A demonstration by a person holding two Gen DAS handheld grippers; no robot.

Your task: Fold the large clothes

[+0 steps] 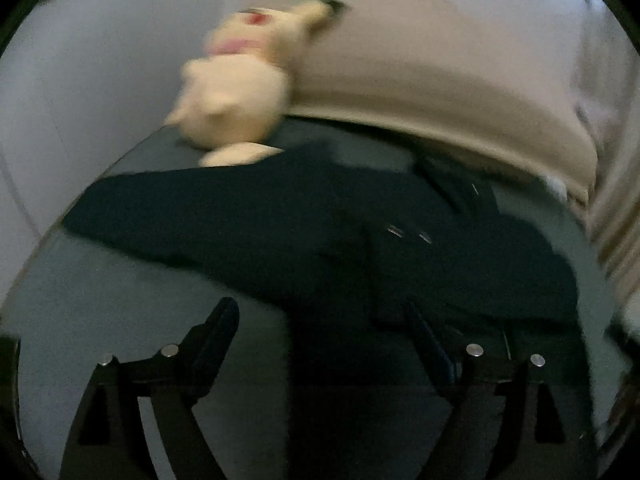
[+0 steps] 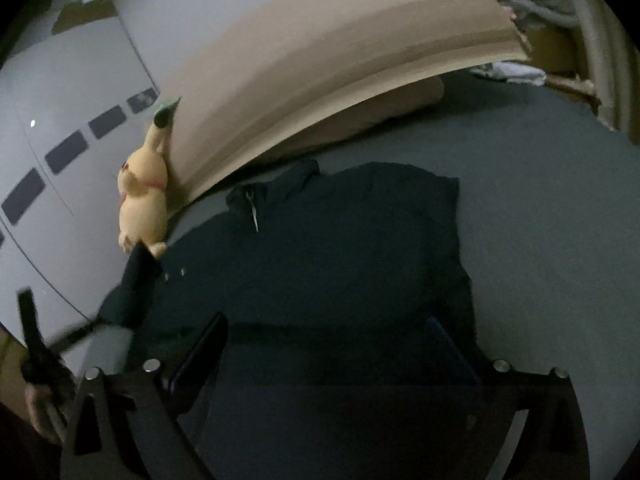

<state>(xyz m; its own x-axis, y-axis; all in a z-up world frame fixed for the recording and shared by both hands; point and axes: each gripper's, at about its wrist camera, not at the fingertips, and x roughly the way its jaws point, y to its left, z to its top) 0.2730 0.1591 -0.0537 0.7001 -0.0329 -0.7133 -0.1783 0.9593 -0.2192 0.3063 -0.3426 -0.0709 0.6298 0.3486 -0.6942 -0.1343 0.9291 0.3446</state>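
Right wrist: grey bed sheet point(image 2: 540, 200) bears dark garment point(image 2: 340, 240), beige headboard point(image 2: 320, 60) behind.

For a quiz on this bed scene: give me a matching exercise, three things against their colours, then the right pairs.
Things:
1. garment
2. plush toy
3. headboard

Colours:
A. tan
B. pale yellow
C. very dark, near black

Pairs: 1-C, 2-B, 3-A

The garment lies spread on the grey bed sheet; the plush toy leans at the headboard's end.
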